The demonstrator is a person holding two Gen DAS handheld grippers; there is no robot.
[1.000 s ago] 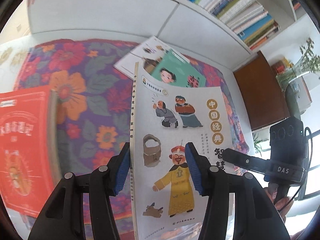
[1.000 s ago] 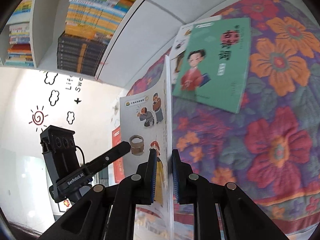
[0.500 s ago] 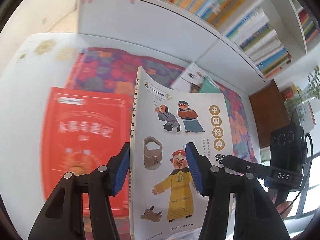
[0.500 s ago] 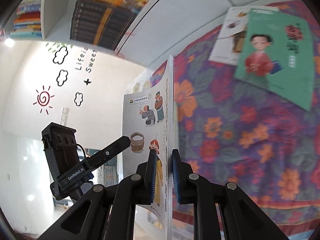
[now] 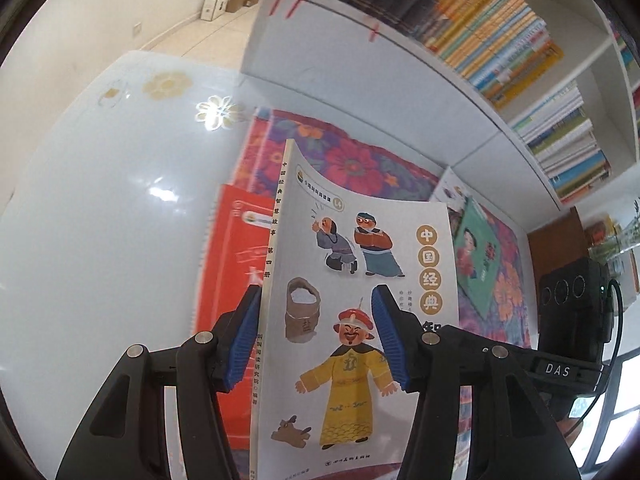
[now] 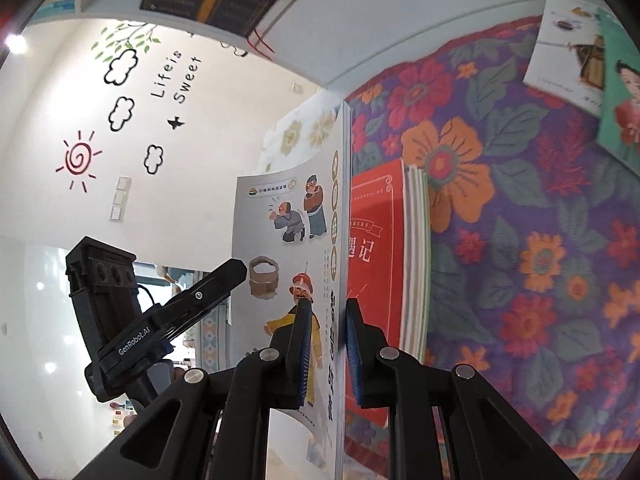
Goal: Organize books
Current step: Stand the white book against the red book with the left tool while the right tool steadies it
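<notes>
In the left wrist view, the left gripper (image 5: 316, 338) has its blue pads partly apart, and the grey picture book (image 5: 360, 280) stands between them: one pad lies against the spine side, the other against the cover near its middle, so the book is bent a little in this hold. The book is lifted above the flowered cloth (image 5: 352, 164) on the white table (image 5: 100, 208). Just behind its spine a red book (image 5: 236, 276) lies flat, partly on the cloth. A green book (image 5: 478, 256) lies farther right on the cloth, with a white book (image 5: 450, 192) under it. A bookshelf (image 5: 520, 60) full of books is behind the table. In the right wrist view, the right gripper (image 6: 325, 350) is almost closed, and its pads clamp the free edge of the grey picture book (image 6: 276, 216), which stands upright before the camera. The red book (image 6: 372, 256) lies on top of a stack, on the flowered cloth (image 6: 540, 240). The green book (image 6: 624, 112) is far at the upper right.
</notes>
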